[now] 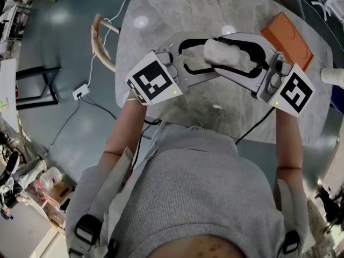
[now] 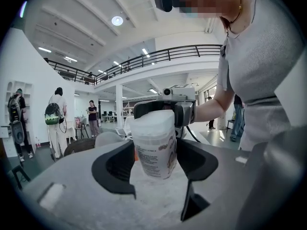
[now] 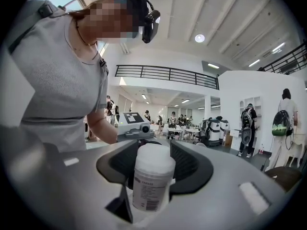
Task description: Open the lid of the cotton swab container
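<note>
The cotton swab container [image 1: 220, 52] is a white tub with a printed label and a white lid, and it sits over the marble table [image 1: 177, 15] between both grippers. In the left gripper view the container [image 2: 154, 145] leans to one side. My left gripper [image 2: 156, 176] has its black pads against both sides of the container. In the right gripper view the container [image 3: 152, 176] stands upright, with my right gripper [image 3: 153, 186] closed round it from the opposite side. Seen from the head, the left gripper [image 1: 207, 58] and the right gripper [image 1: 236, 58] overlap around the container.
An orange box [image 1: 287, 36] lies at the table's far right corner. A wooden chair back [image 1: 102, 42] stands off the table's left edge, with cables on the floor. A white object [image 1: 333, 75] is at the right edge of the head view. People stand far off in the hall.
</note>
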The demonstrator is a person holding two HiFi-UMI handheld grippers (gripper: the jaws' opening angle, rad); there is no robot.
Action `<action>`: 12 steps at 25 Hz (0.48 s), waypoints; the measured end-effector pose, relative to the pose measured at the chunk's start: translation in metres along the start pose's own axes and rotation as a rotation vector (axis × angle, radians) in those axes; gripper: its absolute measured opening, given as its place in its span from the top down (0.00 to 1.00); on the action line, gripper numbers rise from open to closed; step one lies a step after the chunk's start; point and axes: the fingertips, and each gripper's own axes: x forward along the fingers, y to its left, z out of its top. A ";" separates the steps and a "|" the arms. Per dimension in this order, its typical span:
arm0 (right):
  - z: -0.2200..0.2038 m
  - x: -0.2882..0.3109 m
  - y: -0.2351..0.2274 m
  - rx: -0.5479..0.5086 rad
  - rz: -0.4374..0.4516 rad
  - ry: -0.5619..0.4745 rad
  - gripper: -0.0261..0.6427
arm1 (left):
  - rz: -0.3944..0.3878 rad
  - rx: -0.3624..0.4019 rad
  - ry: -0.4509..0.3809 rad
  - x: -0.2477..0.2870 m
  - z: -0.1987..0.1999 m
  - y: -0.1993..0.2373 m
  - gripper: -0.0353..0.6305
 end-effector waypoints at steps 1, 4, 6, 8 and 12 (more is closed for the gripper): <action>0.001 -0.001 0.000 -0.001 0.000 -0.010 0.65 | -0.006 -0.009 -0.006 0.001 0.001 0.000 0.53; 0.005 -0.004 -0.001 0.010 -0.003 -0.056 0.65 | -0.021 -0.034 -0.034 0.003 0.003 0.000 0.53; 0.010 -0.004 0.000 0.016 -0.003 -0.095 0.65 | -0.039 -0.043 -0.047 0.002 0.006 -0.002 0.53; 0.014 -0.003 0.002 0.016 -0.001 -0.117 0.65 | -0.058 -0.046 -0.050 0.001 0.008 -0.005 0.53; 0.017 -0.001 0.004 0.007 0.012 -0.119 0.65 | -0.076 -0.032 -0.048 0.001 0.010 -0.007 0.55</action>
